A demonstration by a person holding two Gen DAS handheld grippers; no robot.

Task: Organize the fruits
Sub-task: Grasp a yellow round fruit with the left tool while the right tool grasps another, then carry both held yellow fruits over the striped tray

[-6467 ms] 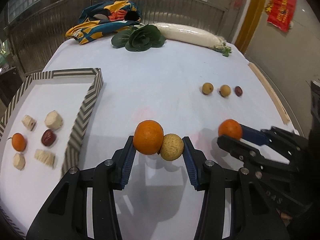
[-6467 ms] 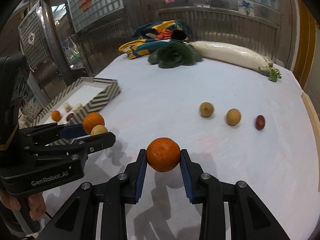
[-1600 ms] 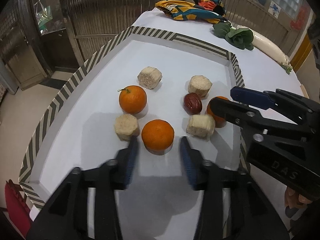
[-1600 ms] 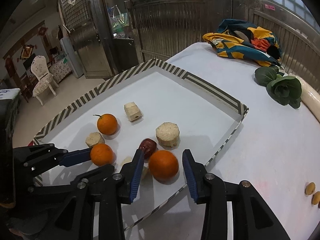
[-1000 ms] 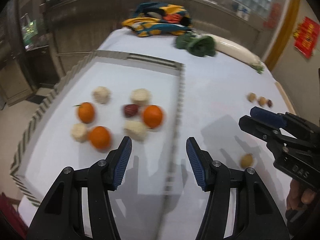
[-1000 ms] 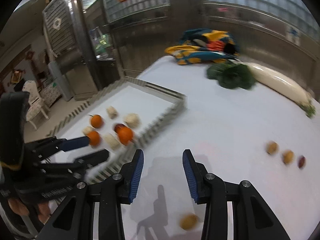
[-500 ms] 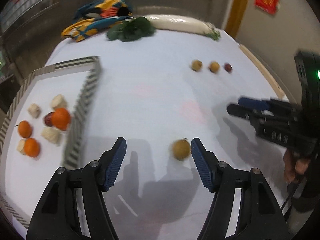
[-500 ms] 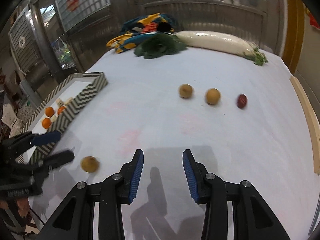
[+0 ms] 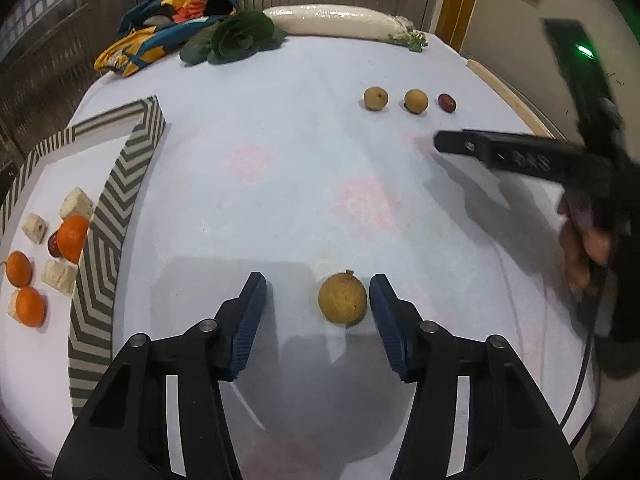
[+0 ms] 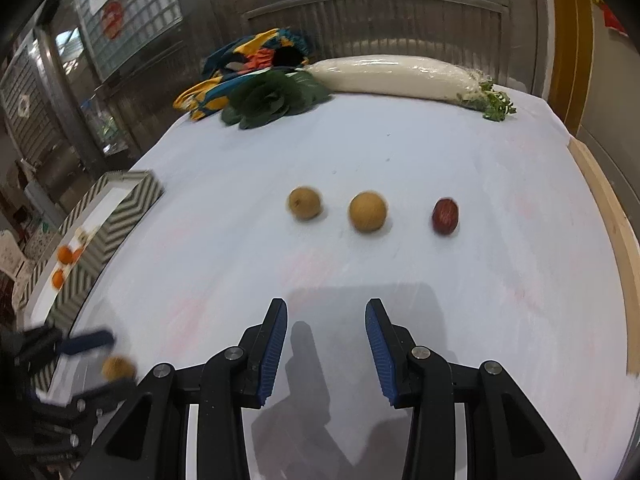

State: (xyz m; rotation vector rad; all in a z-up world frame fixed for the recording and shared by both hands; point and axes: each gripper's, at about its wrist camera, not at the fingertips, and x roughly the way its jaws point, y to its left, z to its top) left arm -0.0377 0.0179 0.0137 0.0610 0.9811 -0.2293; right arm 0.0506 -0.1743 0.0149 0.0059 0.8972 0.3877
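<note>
A tan round fruit (image 9: 342, 298) lies on the white tablecloth between the jaws of my left gripper (image 9: 318, 278). The jaws are closing; the right pad is almost at the fruit, the left pad stands well off. The right wrist view shows that gripper (image 10: 96, 356) blurred at the lower left with the fruit (image 10: 118, 367). My right gripper (image 10: 326, 304) is open and empty, short of a row of two tan fruits (image 10: 305, 203) (image 10: 368, 211) and a red date (image 10: 445, 216). The striped tray (image 9: 116, 200) holds three oranges (image 9: 73, 238), pale chunks and a date.
A long white radish (image 9: 340, 26), a leafy green (image 9: 236, 38) and a coloured cloth (image 9: 168, 36) lie at the table's far edge. A wooden strip (image 10: 612, 216) runs along the right side. A person's hand (image 9: 584, 248) grips the right tool.
Both grippers have swung away from the tray to the open cloth. The left one has dropped to the tan fruit with narrower jaws; the right one has come closer to the three-fruit row.
</note>
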